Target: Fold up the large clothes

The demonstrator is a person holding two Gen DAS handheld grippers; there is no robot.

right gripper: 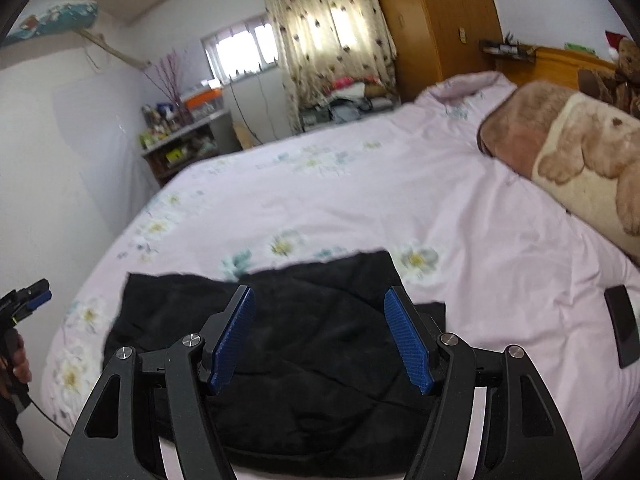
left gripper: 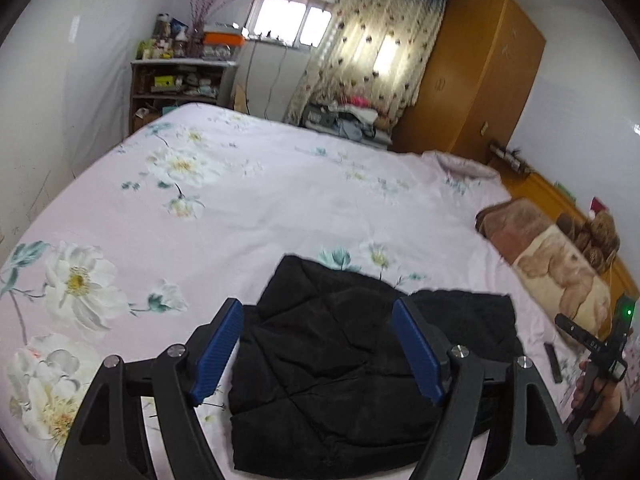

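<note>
Your left gripper [left gripper: 318,346] hangs above the bed with its blue-padded fingers [left gripper: 218,350] spread wide and nothing between them. Directly beneath and ahead of it lies the black quilted garment [left gripper: 340,368], folded into a compact bundle on the pink floral bedspread [left gripper: 280,200]; the gripper does not appear to touch the fabric. Off to its right, at the edge of the left wrist view, your right hand [left gripper: 600,392] grips the handle of the other tool, a green light glowing on its body.

Your right gripper [right gripper: 320,340] is likewise wide open and empty, poised over the same dark garment [right gripper: 320,360], which spreads below and just ahead of its fingertips. A layer of the cloth juts out to the gripper's right along the near side. To its far left, your left hand [right gripper: 16,360] holds the other gripper's handle, that tool's blue pads seen side-on.

Further right of the right gripper, a small black flat object [right gripper: 622,330] rests on the bedspread, well apart from the garment. Beyond it, a brown and cream blanket printed with a bear [right gripper: 580,160] lies along the head of the bed. Ahead of both grippers, across the bed, stand a cluttered shelf unit [left gripper: 176,80], a patterned curtain [left gripper: 376,40] and a wooden wardrobe [left gripper: 480,72].
</note>
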